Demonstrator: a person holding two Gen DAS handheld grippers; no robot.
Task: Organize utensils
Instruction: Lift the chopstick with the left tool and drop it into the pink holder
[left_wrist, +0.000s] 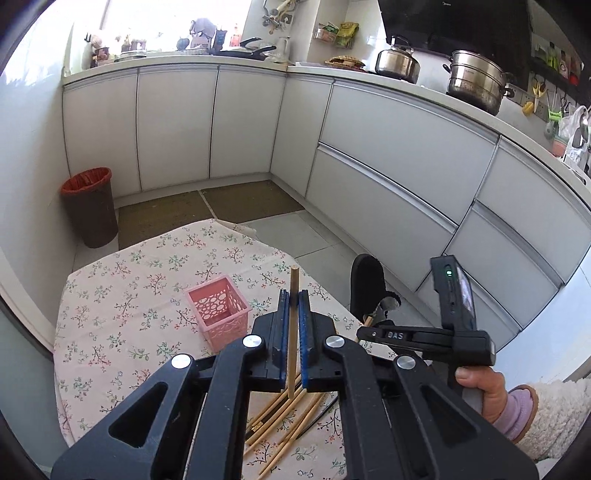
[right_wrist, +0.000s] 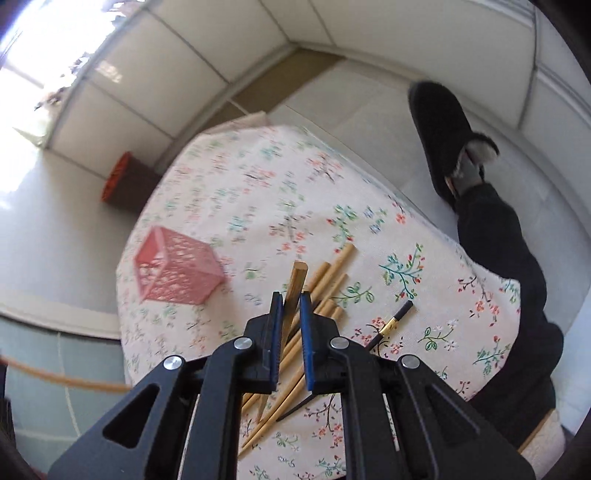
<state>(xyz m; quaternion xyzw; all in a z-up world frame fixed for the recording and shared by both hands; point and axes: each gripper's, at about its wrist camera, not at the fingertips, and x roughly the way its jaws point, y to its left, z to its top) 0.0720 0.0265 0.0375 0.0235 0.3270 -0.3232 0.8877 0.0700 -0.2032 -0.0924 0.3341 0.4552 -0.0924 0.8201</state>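
Observation:
My left gripper (left_wrist: 293, 295) is shut on one bamboo chopstick (left_wrist: 294, 284), held upright above the flowered tablecloth (left_wrist: 129, 280). A pink perforated basket (left_wrist: 218, 314) stands upright just left of it. Several bamboo chopsticks (left_wrist: 288, 417) lie in a heap under the gripper. In the right wrist view my right gripper (right_wrist: 291, 297) is shut on another bamboo chopstick (right_wrist: 297, 277), lifted above the heap of chopsticks (right_wrist: 328, 280). A black chopstick with a gold band (right_wrist: 393, 323) lies to the right of the heap. The pink basket (right_wrist: 173, 271) sits to the left.
A person's leg in dark trousers (right_wrist: 506, 280) and a black slipper (right_wrist: 439, 136) are at the table's right edge. A brown bin with a red liner (left_wrist: 90, 206) stands on the floor by white cabinets (left_wrist: 388, 162). The right hand's gripper (left_wrist: 443, 332) shows in the left wrist view.

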